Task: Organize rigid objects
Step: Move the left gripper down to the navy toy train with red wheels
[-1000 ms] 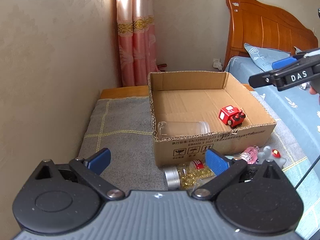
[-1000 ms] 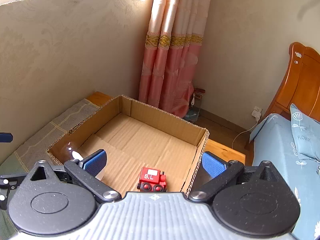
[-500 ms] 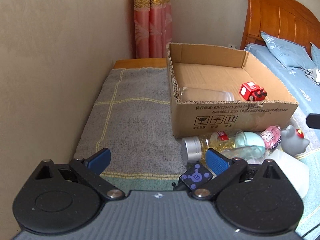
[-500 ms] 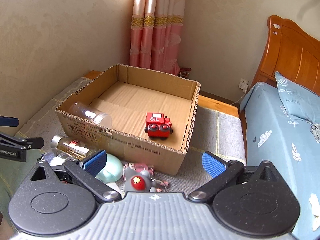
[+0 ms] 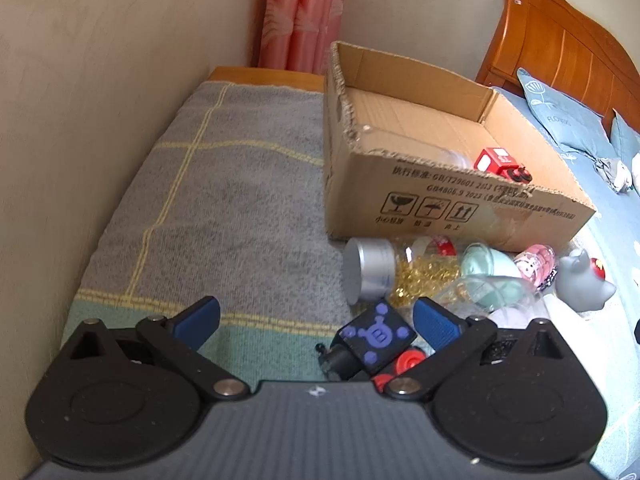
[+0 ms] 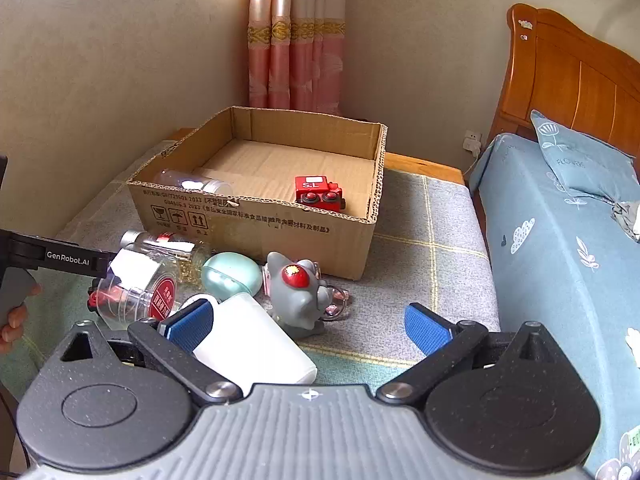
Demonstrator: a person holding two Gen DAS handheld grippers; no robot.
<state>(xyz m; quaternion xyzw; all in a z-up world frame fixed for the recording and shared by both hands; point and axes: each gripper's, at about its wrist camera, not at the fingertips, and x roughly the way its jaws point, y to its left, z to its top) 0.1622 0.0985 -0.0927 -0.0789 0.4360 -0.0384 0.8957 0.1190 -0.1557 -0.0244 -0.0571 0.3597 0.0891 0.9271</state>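
An open cardboard box (image 6: 256, 220) (image 5: 448, 208) stands on a grey blanket and holds a red toy train (image 6: 319, 193) (image 5: 502, 164) and a clear jar (image 6: 192, 182). In front of it lie a silver-capped bottle of gold bits (image 5: 370, 270), a mint egg-shaped case (image 6: 232, 273) (image 5: 490, 276), a grey toy figure (image 6: 298, 292) (image 5: 584, 284), a clear red-labelled jar (image 6: 136, 292) and a white cup (image 6: 252, 340). My left gripper (image 5: 316, 320) is open, low over a black toy block with purple dots (image 5: 376, 338). My right gripper (image 6: 308, 322) is open above the white cup.
A wall runs along the left of the blanket (image 5: 224, 200). A bed with blue sheet (image 6: 560, 248) and wooden headboard (image 6: 572, 84) lies to the right. Pink curtains (image 6: 296, 48) hang behind the box.
Both grippers have pulled back from the box and dropped toward the loose objects in front of it. The black block now sits between the left fingers.
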